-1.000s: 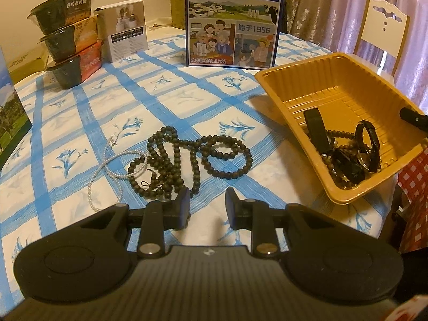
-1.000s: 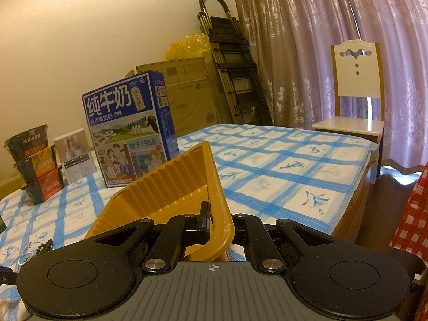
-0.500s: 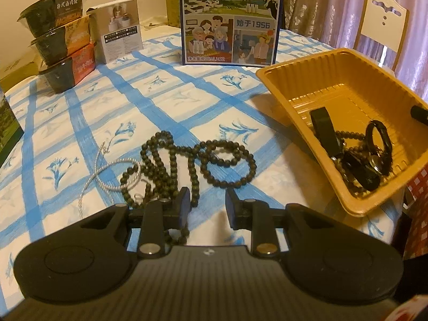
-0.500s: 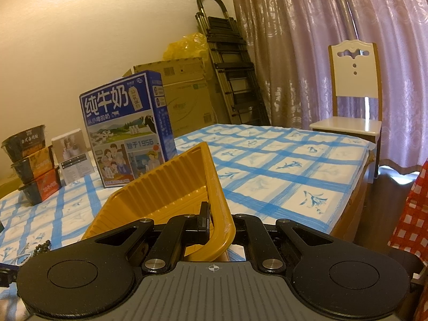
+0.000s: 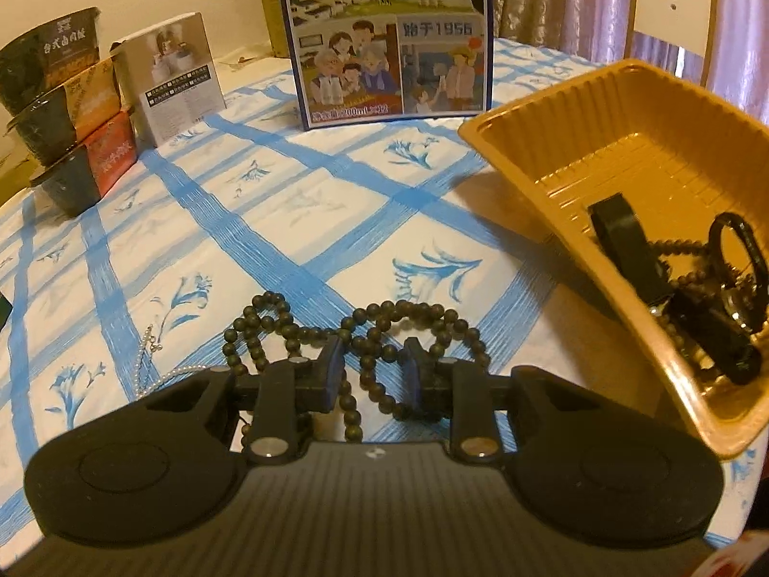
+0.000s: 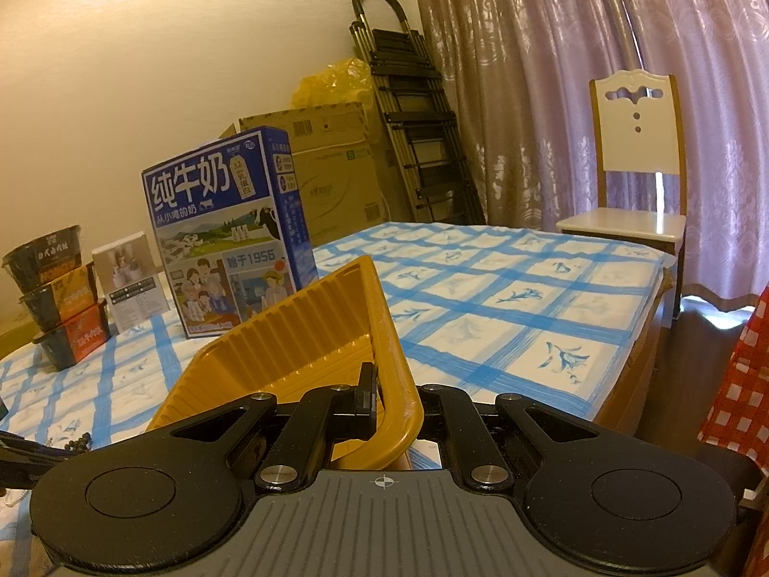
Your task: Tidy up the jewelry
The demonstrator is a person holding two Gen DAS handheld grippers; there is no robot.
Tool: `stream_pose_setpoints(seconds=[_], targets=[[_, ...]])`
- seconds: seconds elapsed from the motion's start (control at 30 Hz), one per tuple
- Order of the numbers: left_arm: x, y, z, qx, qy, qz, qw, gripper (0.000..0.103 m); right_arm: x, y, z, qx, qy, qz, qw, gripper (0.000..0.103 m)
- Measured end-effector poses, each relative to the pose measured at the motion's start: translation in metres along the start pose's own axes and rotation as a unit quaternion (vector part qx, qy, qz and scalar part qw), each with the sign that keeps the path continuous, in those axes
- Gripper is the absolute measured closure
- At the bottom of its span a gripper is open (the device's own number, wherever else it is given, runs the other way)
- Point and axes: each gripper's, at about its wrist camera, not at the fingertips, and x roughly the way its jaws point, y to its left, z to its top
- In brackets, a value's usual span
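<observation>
We see our left gripper (image 5: 370,370) and right gripper (image 6: 394,394) built alike: matte black fingers on angular black linkage arms with silver pivot screws, round black discs either side, and a ribbed grey body bearing a small white crosshair mark

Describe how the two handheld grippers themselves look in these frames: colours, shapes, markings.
The left gripper and the right gripper look identical: a grey ribbed body with a small crosshair mark at its front edge, two matte black rounded pads with round recesses, and black linkage bars on silver pivot screws. Their black fingers are short, flat-faced blocks. No cables, sleeves or hands show.
</observation>
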Motion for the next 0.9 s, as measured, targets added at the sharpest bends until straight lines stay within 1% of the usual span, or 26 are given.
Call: stream_pose_setpoints(seconds=[0.07, 0.1, 0.17, 0.3, 0.4, 0.57, 0.73, 0.83, 0.9], targets=[[0.002, 0.000, -0.001, 0.001, 0.000, 0.000, 1.0000, 0.087, 0.000, 0.000, 0.000, 0.000, 0.000, 0.000, 1.000, 0.096], [0.002, 0.000, -0.001, 0.003, -0.001, 0.001, 1.0000, 0.092, 0.000, 0.000, 0.000, 0.001, 0.000, 0.000, 1.000, 0.096], [0.003, 0.000, -0.002, 0.004, 0.003, -0.001, 1.0000, 0.097, 0.000, 0.001, 0.000, 0.001, 0.000, 0.000, 1.000, 0.096], [0.000, 0.000, -0.002, 0.001, 0.000, -0.002, 1.0000, 0.097, 0.000, 0.002, 0.000, 0.001, 0.000, 0.000, 1.000, 0.096], [-0.010, 0.000, 0.000, -0.003, -0.010, -0.005, 0.9999, 0.097, 0.000, 0.002, 0.000, 0.002, 0.001, 0.000, 1.000, 0.096], [-0.041, -0.003, 0.013, -0.007, -0.048, -0.018, 0.9986, 0.097, 0.000, 0.002, 0.000, 0.002, 0.001, 0.000, 1.000, 0.096], [-0.074, -0.012, 0.029, -0.006, -0.088, -0.036, 0.9954, 0.097, 0.000, 0.002, 0.000, 0.002, 0.001, 0.000, 1.000, 0.096], [-0.092, -0.020, 0.038, -0.005, -0.109, -0.054, 0.9925, 0.097, 0.000, 0.002, 0.000, 0.002, 0.000, 0.000, 1.000, 0.096], [-0.100, -0.027, 0.045, -0.007, -0.120, -0.073, 0.9901, 0.097, 0.000, 0.002, 0.000, 0.002, 0.001, -0.001, 1.000, 0.096]])
